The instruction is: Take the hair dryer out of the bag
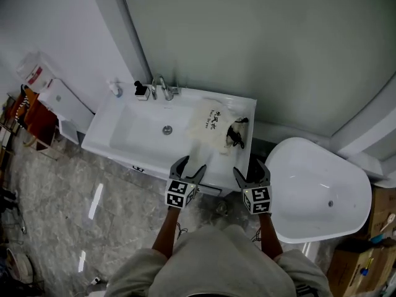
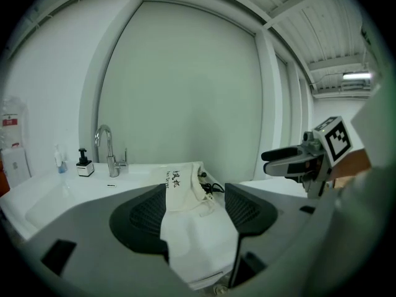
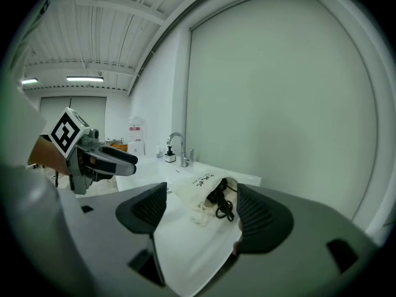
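The cream cloth drawstring bag (image 1: 212,122) lies flat on the dry right-hand end of the white washbasin surface (image 1: 242,104), clear of the bowl and with the chrome tap (image 1: 162,86) at its 10 o'clock. I'd guess it was laid there to stay dry and within easy reach. Its gathered mouth faces 4 o'clock, and a tangled black cord (image 1: 237,135) spills from it onto the surface. The hair dryer is inside the bag as far as I can judge; only the cord and a dark bit at the opening show. The person stands square to the front edge with both tools raised side by side just short of it, the bag at their 12 o'clock. The left claw (image 1: 192,166) is spread wide with nothing in it, lined up on the bag's closed end, which looks like the spot to pin the cloth down. The right claw (image 1: 250,170) gapes just as wide, also empty, aimed at the mouth and the cord, the natural side to draw the dryer out from. A white oval tub (image 1: 322,190) sits at 3 o'clock, apart from all this.
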The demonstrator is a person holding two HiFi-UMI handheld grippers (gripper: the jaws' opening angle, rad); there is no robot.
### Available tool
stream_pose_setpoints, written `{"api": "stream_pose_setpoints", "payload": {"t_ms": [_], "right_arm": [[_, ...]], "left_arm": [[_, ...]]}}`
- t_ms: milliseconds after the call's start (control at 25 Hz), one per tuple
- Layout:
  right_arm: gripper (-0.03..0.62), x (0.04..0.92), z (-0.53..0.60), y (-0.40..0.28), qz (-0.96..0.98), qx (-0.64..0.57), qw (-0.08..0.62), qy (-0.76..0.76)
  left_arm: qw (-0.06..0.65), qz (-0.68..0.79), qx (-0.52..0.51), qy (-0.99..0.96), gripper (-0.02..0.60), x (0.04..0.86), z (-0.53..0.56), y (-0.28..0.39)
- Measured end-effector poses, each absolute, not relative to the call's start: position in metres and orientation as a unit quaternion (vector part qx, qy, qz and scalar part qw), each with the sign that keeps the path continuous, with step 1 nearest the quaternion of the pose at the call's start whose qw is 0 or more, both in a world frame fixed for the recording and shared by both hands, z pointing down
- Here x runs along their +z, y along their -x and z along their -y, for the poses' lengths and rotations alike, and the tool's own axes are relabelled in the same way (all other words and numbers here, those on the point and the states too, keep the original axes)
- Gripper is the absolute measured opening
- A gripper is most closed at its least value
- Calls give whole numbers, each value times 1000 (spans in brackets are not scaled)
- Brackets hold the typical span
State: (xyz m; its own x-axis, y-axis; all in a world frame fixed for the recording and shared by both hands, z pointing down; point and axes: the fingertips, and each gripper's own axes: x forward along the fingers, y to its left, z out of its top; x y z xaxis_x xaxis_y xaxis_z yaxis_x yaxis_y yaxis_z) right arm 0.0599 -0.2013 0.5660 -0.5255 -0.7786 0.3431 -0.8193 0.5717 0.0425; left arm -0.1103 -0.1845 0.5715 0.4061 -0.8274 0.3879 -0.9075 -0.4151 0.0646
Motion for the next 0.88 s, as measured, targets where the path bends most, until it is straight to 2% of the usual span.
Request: {"api": "stream_pose_setpoints", "payload": {"t_ms": [480,880], "right_arm": [[336,582,295,-52,895,67,178,-404],[336,603,327,-51,897,86,189,-391]], "left_arm": [[152,543,162,-810,276,583,265,92],[159,517,183,-821,276,597,310,66]]}}
